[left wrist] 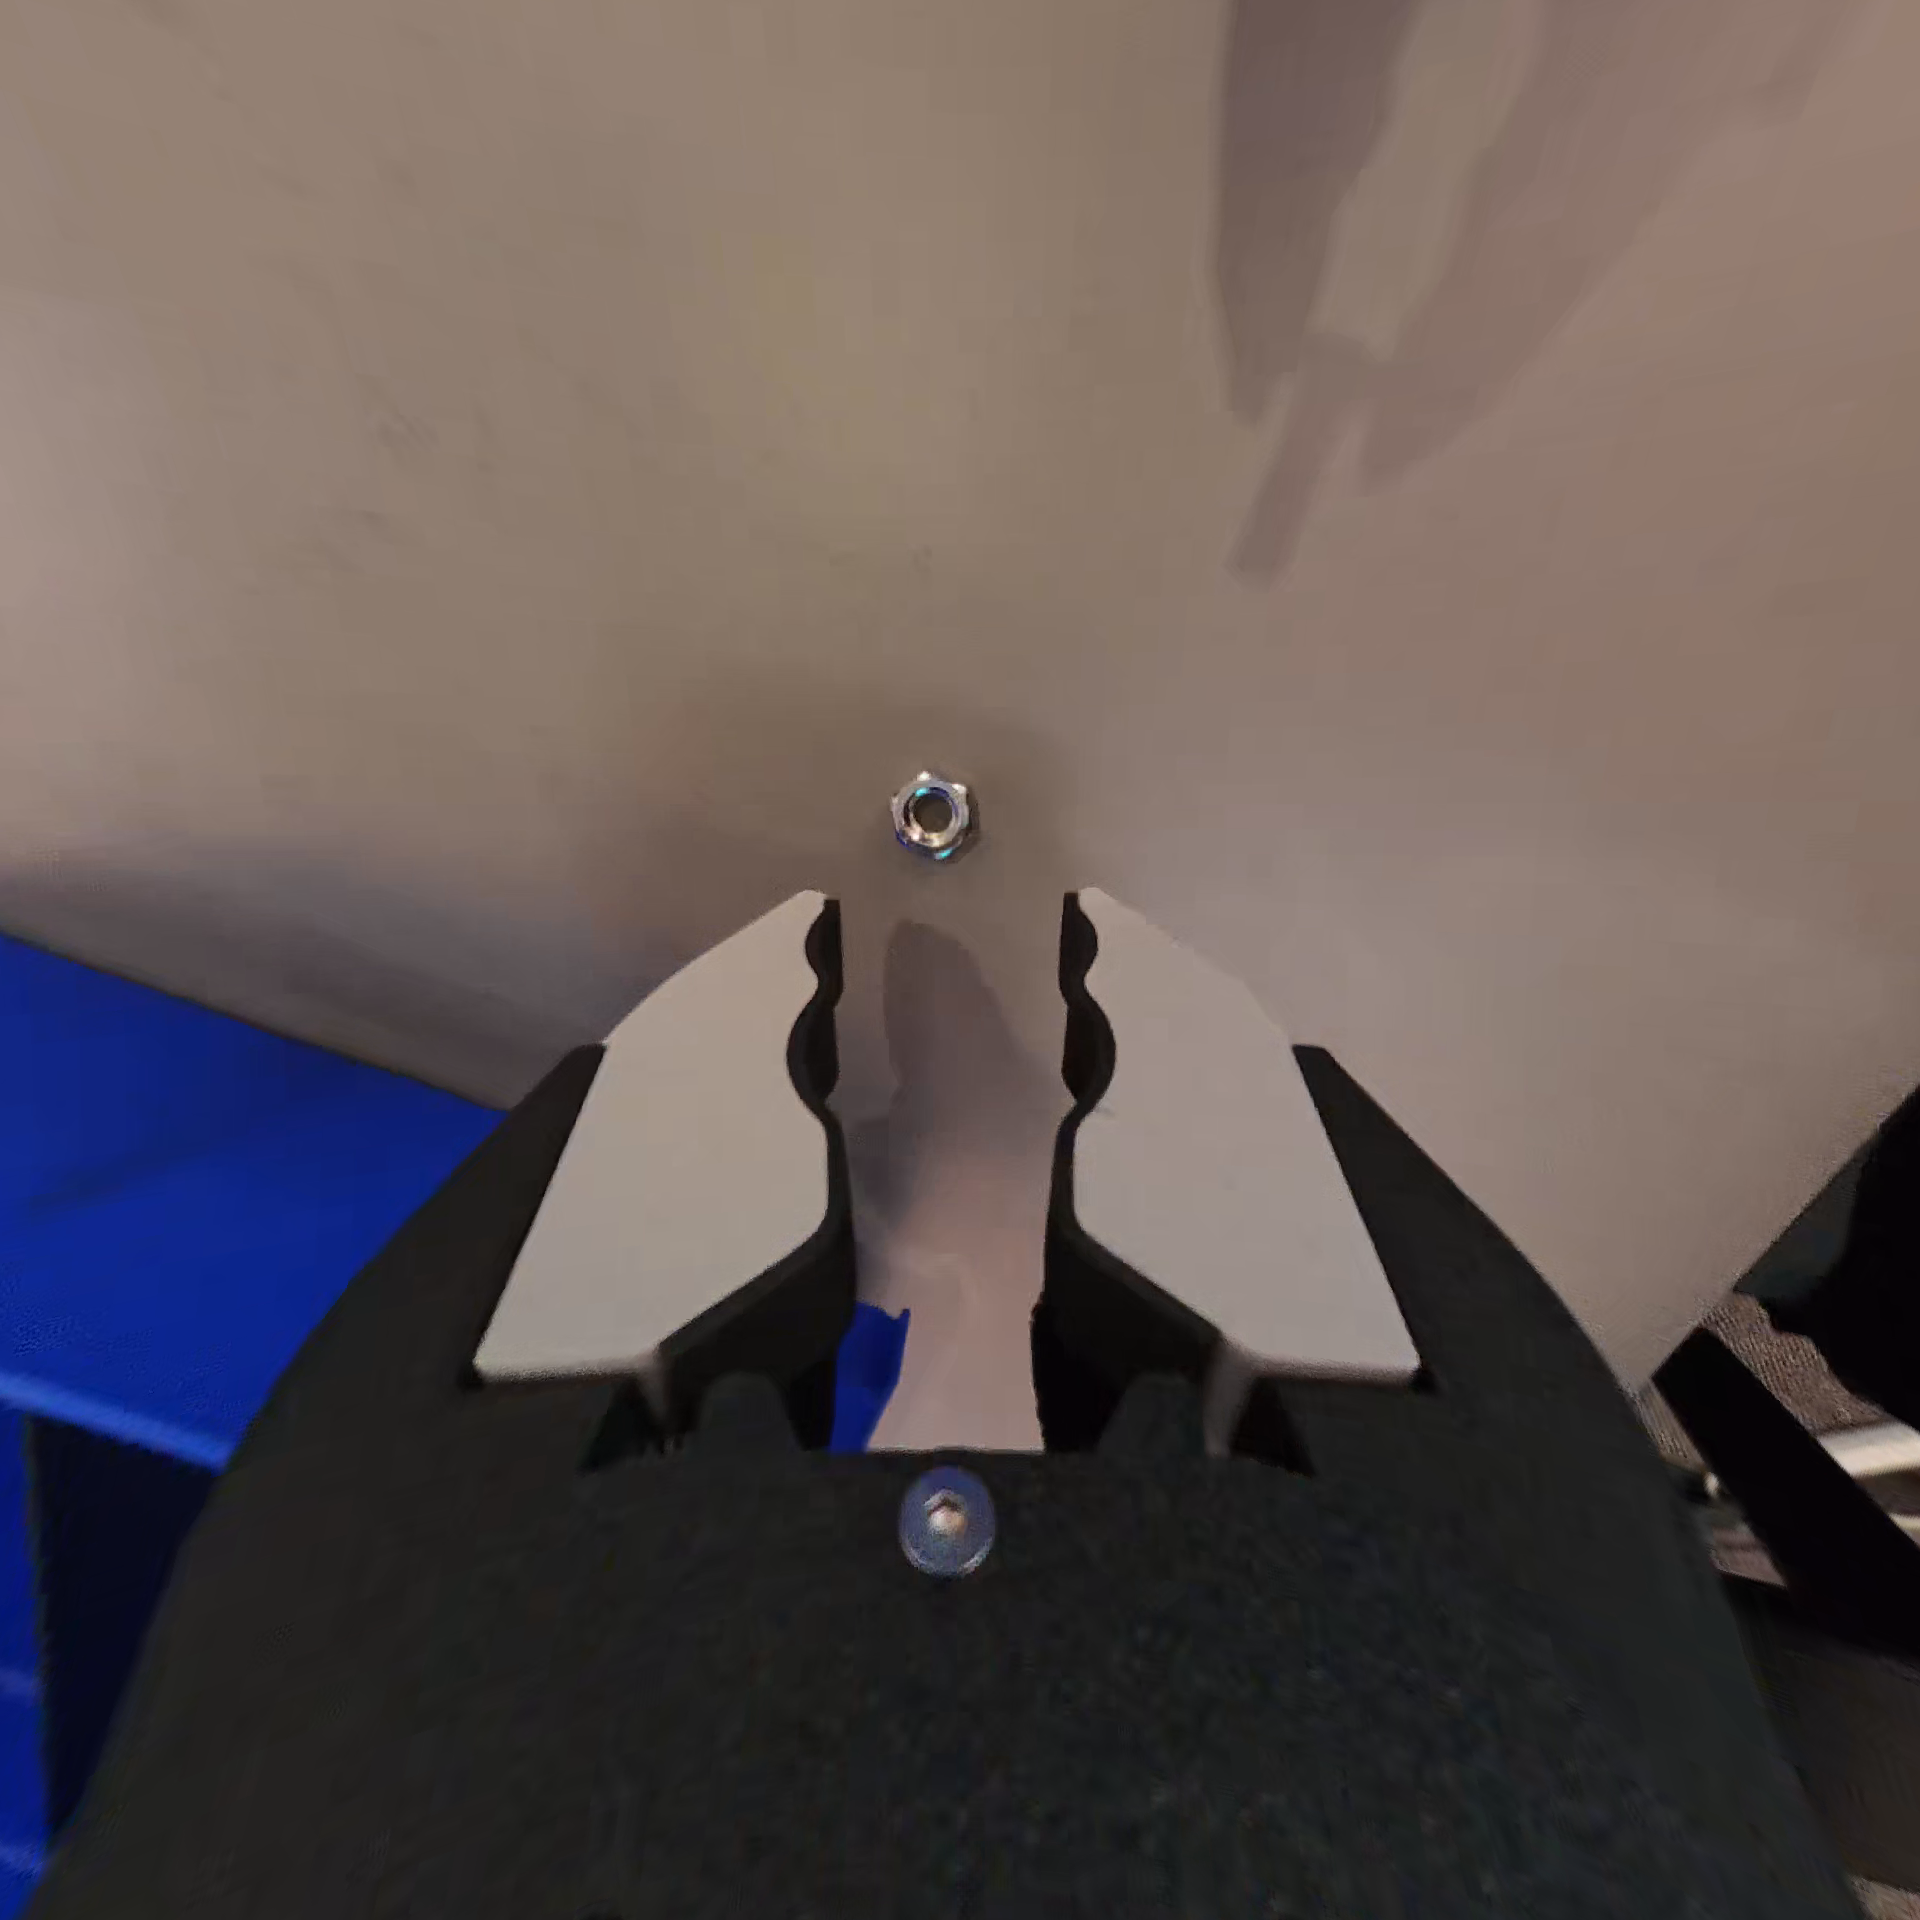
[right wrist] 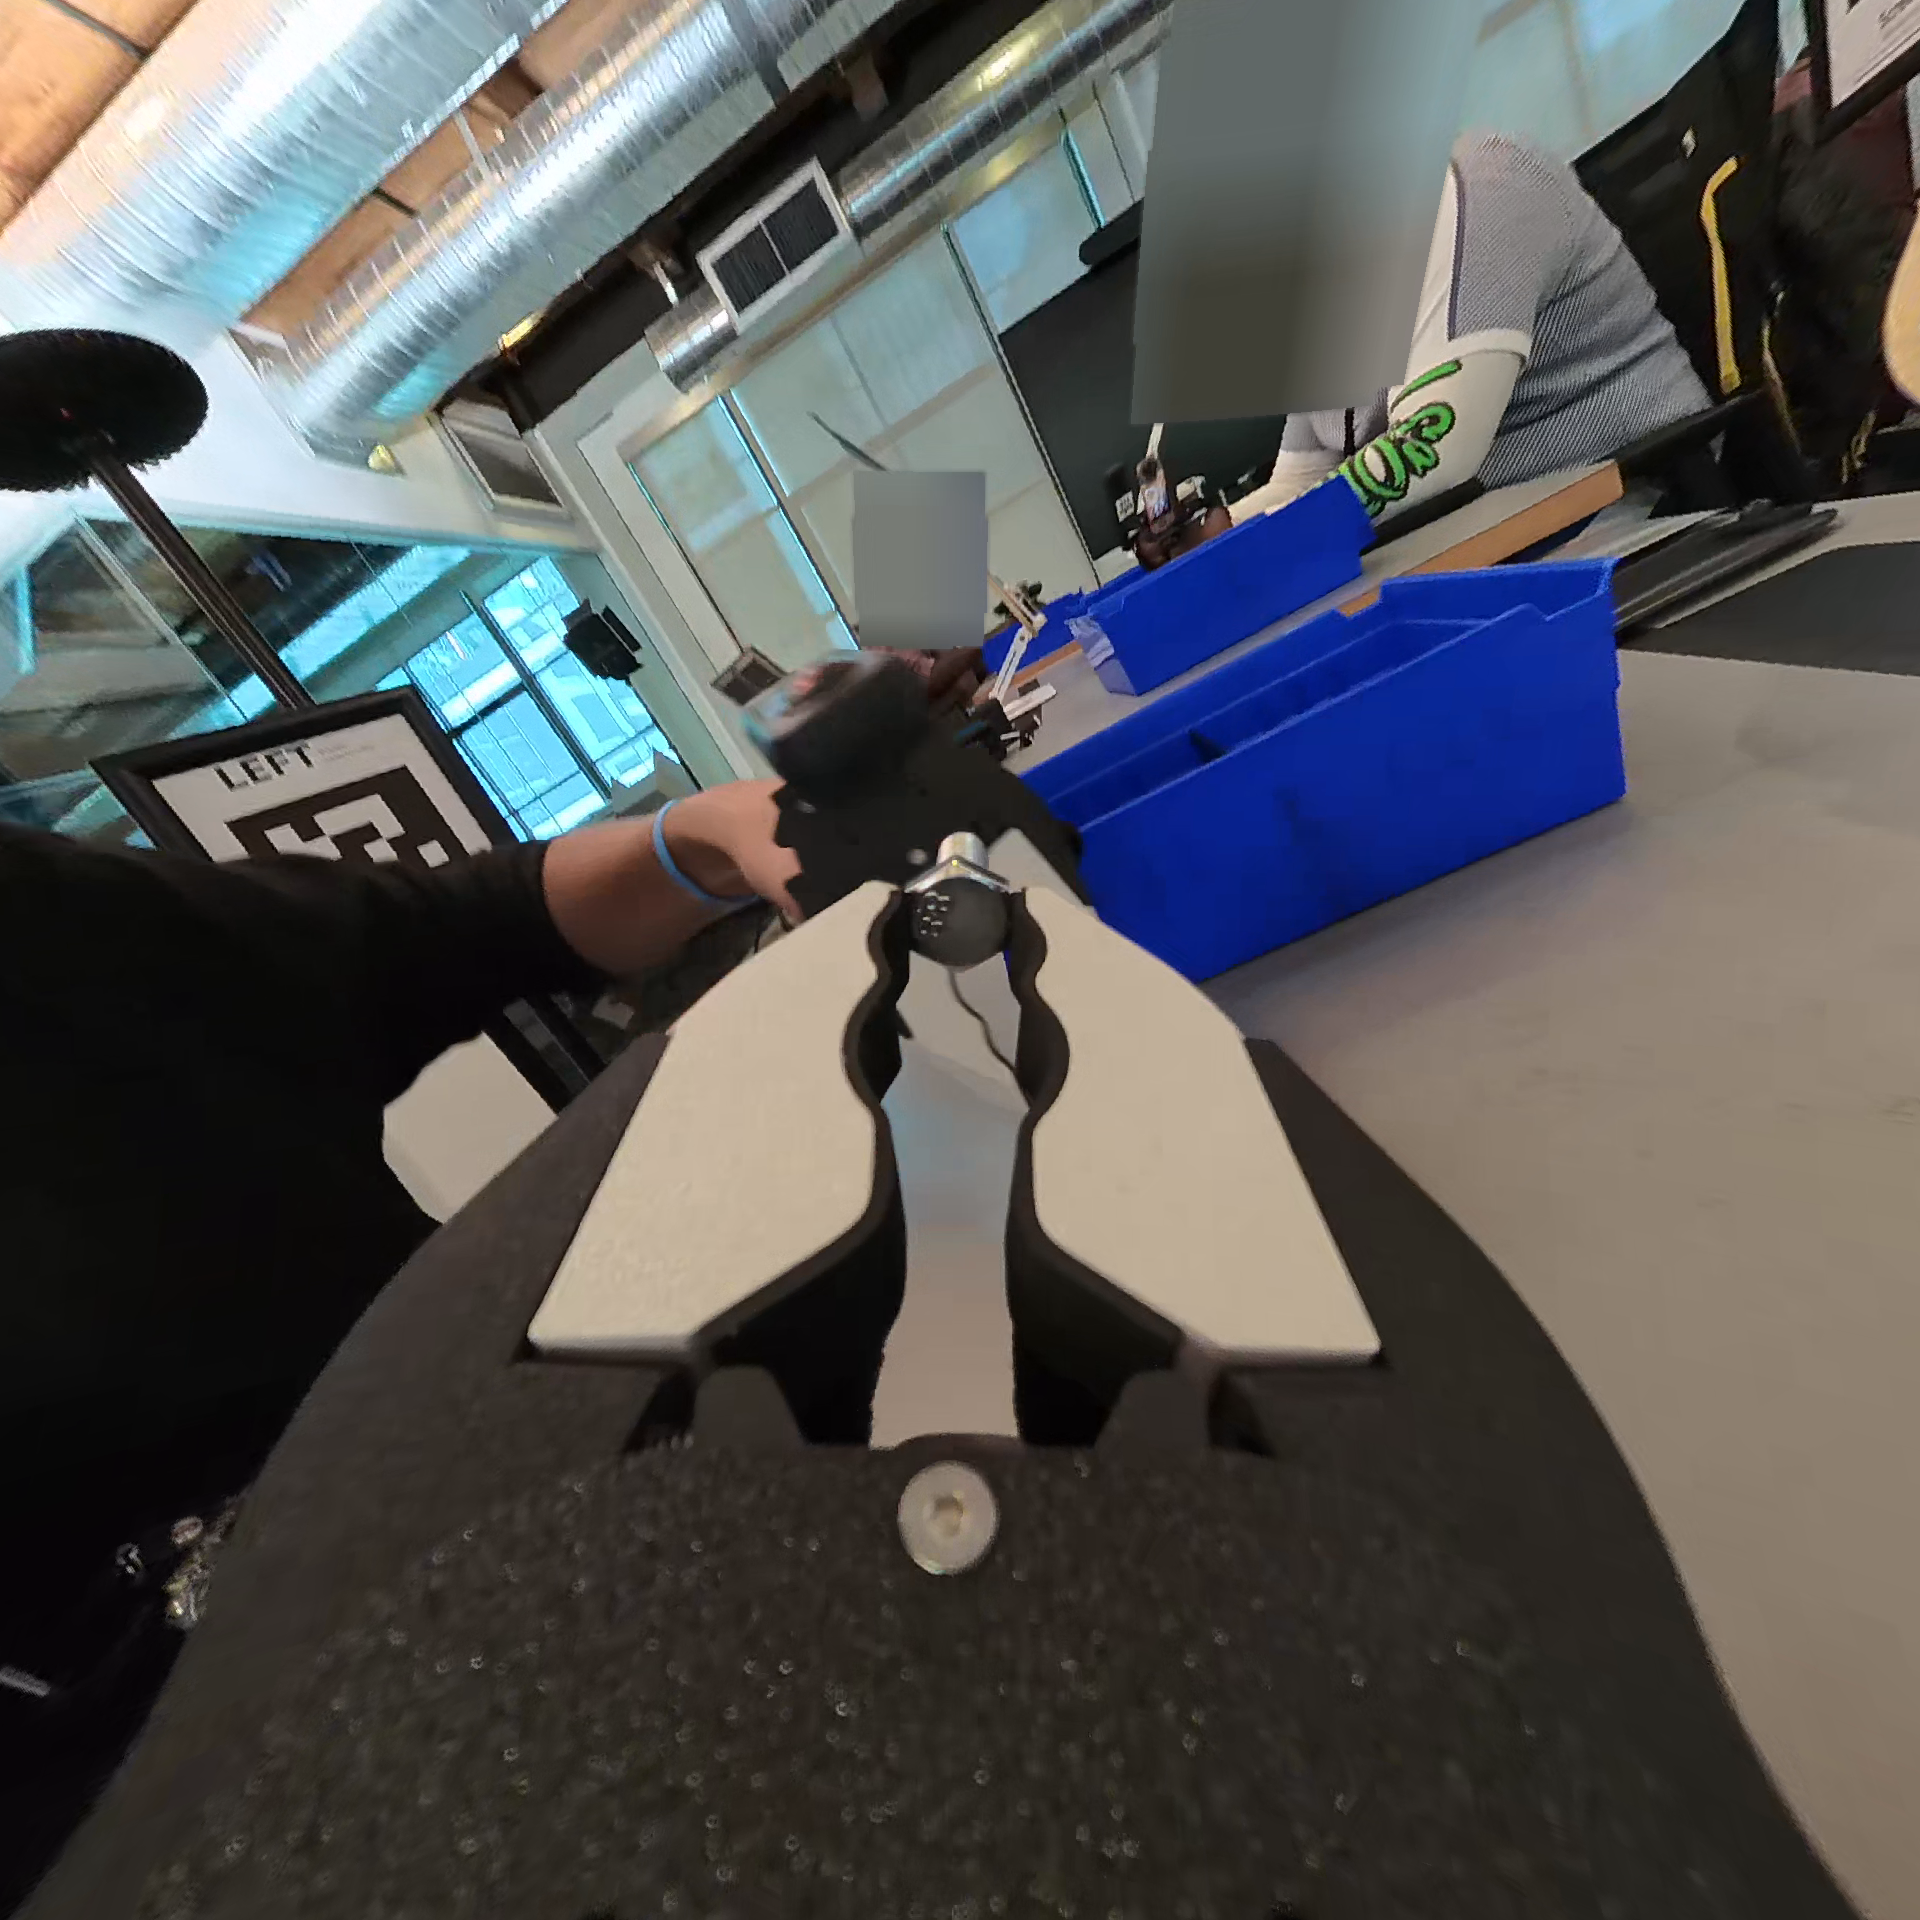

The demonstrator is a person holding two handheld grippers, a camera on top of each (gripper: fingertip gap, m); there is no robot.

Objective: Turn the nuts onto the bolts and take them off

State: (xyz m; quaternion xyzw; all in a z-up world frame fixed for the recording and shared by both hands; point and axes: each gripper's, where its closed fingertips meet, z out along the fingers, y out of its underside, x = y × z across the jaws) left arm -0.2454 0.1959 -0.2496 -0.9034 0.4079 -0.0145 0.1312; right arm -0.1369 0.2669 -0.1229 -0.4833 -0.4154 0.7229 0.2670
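left gripper (left wrist: 948, 904): black grainy body, pale flat finger plates edged with wavy black rubber pads, jaws parted with a clear gap and nothing between them. tips hover just short of a small shiny hex nut (left wrist: 932, 815) lying flat, hole up, on the smooth grey table (left wrist: 520, 468). nut apart from both fingertips, roughly centred ahead of the gap. corner of a blue bin (left wrist: 156, 1143) at the left edge, ribbed plastic.

right gripper (right wrist: 956, 914): same build, jaws drawn in close on the dark rounded head of a bolt (right wrist: 958, 920), silver collar and stub of shank pointing away from the camera. pads pressed to both sides of the head.

only in the right wrist view: left gripper (right wrist: 883, 790) seen from outside, held farther off by a hand (right wrist: 727, 842) with a blue wristband and black sleeve; blue bin (right wrist: 1351, 790) with inner dividers on the table (right wrist: 1558, 1143) just beyond; further blue bins (right wrist: 1226, 592) behind; a framed black-and-white marker board (right wrist: 312, 790) at left; seated person in a pale sleeve with green print (right wrist: 1403, 447); ribbed silver ducts (right wrist: 312, 156) overhead.

only in the left wrist view: the nut. bolt not visible there.
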